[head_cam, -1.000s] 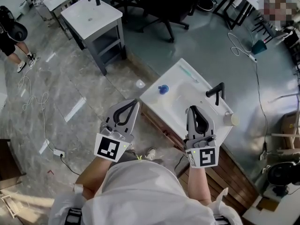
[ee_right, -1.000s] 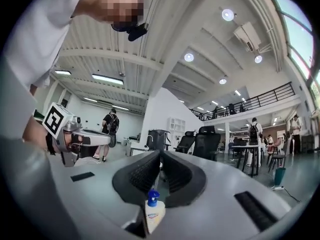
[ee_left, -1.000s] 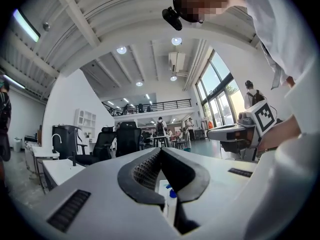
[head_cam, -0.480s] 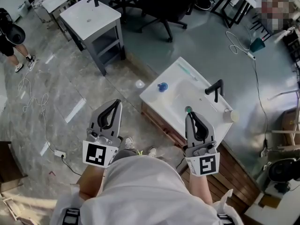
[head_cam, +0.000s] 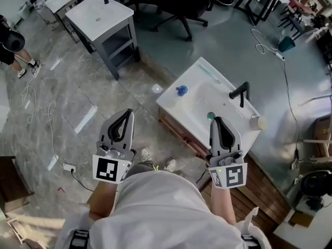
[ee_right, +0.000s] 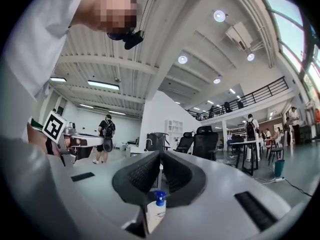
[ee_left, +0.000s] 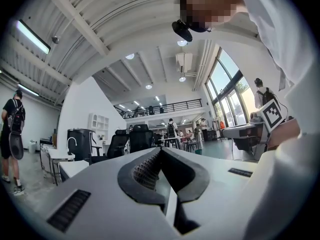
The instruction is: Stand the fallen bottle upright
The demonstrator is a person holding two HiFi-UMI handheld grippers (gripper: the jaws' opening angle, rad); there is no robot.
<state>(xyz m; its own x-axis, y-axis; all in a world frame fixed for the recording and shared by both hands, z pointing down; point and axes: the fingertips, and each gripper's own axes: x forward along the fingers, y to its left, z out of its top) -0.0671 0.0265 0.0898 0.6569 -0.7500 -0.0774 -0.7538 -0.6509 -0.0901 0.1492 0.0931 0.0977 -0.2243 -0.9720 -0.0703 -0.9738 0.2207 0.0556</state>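
Your left gripper (head_cam: 126, 114) is closed and holds nothing. In the left gripper view (ee_left: 161, 150) its two fingers meet at the tips, the ribbed pads (ee_left: 144, 171) bow away from each other below that point, and only the far room shows through the loop. From the head view it hangs over the marble floor (head_cam: 78, 102), well apart from the white washbasin unit (head_cam: 176, 108).

Your right gripper (head_cam: 218, 120) is just as tightly closed, tips together and pads (ee_right: 141, 174) pressing on nothing. It sits over the near edge of the washbasin unit, beside the green drain (head_cam: 210, 116).

The bottle (head_cam: 181, 91) is on the far left corner of the basin top, well apart from both grippers and across the bowl from the black tap (head_cam: 239, 93). In the right gripper view the bottle (ee_right: 155, 213) shows through the gap under the closed tips, beyond the fingers and not between them. There it looks upright, blue pump on top, though from above only the blue cap reads clearly, so its pose is not certain.
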